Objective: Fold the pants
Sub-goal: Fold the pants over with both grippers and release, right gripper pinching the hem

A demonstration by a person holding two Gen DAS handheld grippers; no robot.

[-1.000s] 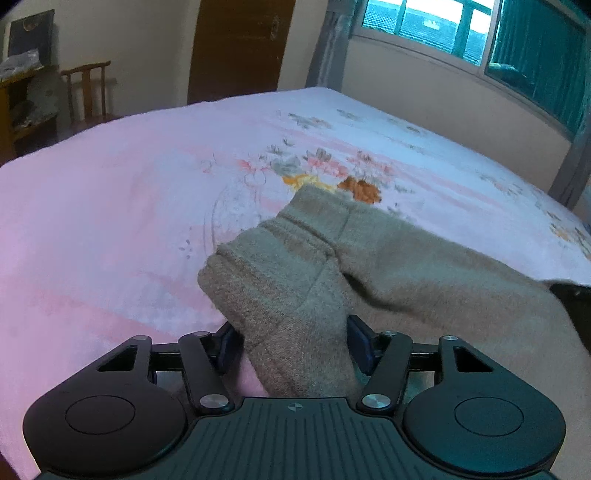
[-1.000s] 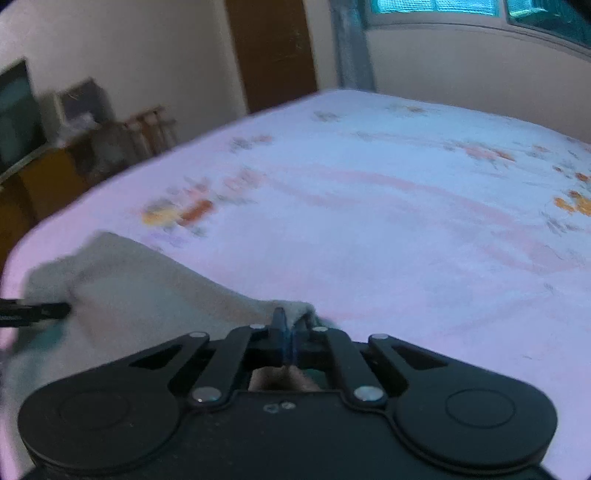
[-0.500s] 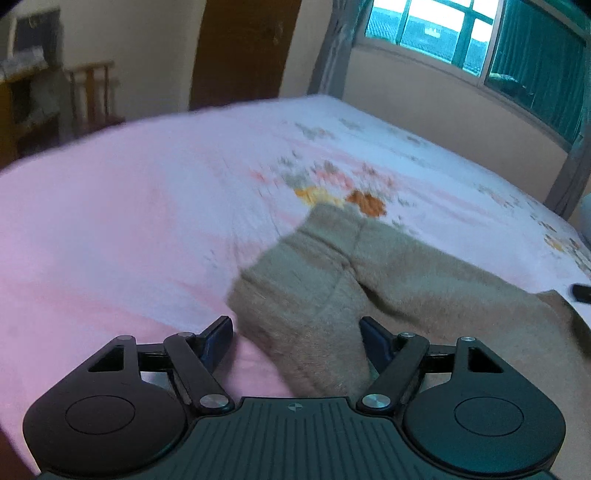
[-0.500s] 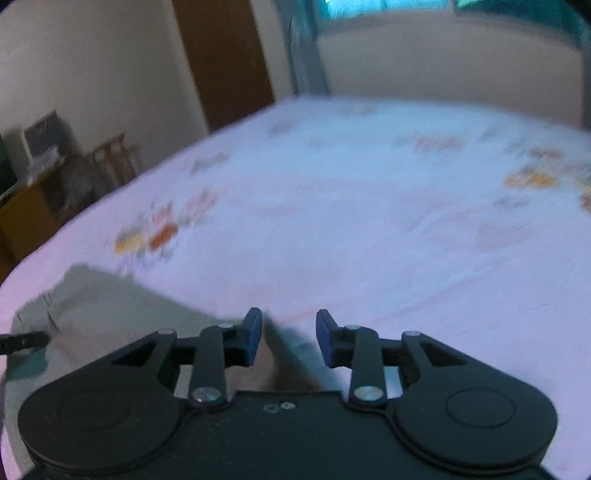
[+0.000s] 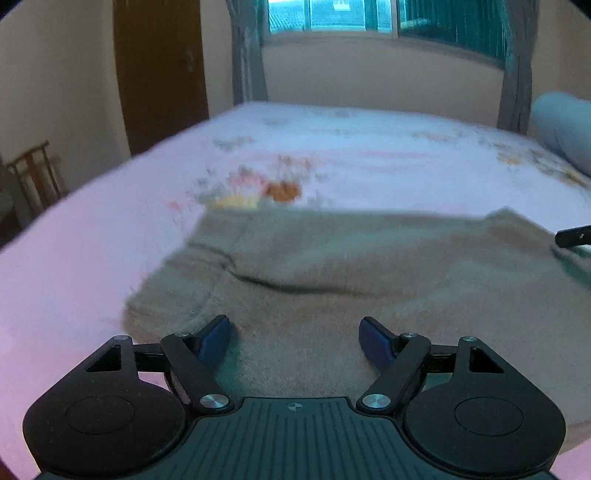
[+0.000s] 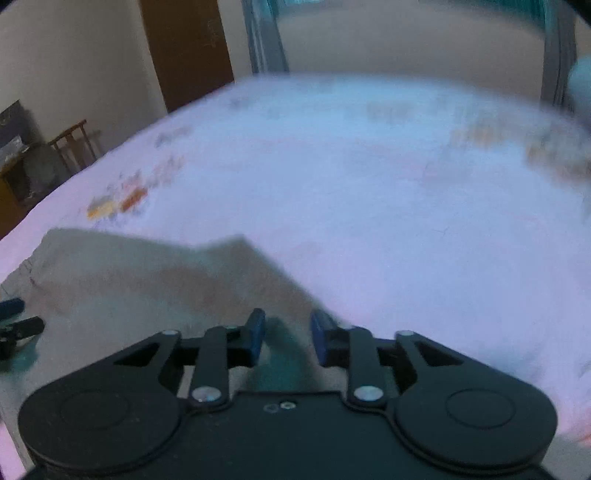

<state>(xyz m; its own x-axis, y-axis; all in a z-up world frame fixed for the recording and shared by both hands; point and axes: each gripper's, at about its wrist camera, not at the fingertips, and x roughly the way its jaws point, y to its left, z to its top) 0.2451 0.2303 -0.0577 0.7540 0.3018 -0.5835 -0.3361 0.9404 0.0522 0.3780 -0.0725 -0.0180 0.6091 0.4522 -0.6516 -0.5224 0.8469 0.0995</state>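
Tan pants lying folded flat on pink floral bedsheet; left gripper hovering over near edge, jaws gaping wide after just opening, gripping nothing; right gripper over pants' right corner, jaws standing partly apart after just opening, cloth released

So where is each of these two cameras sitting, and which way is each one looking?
Left wrist view: sits on the left gripper, looking forward and down over the tan pants on the bed toward the window; its own open fingers show, with the other gripper's tip at the right edge.
Right wrist view: sits on the right gripper, above the pants' right end, facing the same way; its parted fingers show, the left gripper's tips at the left edge.
Shared: pants, bed, brown door, wooden chair.
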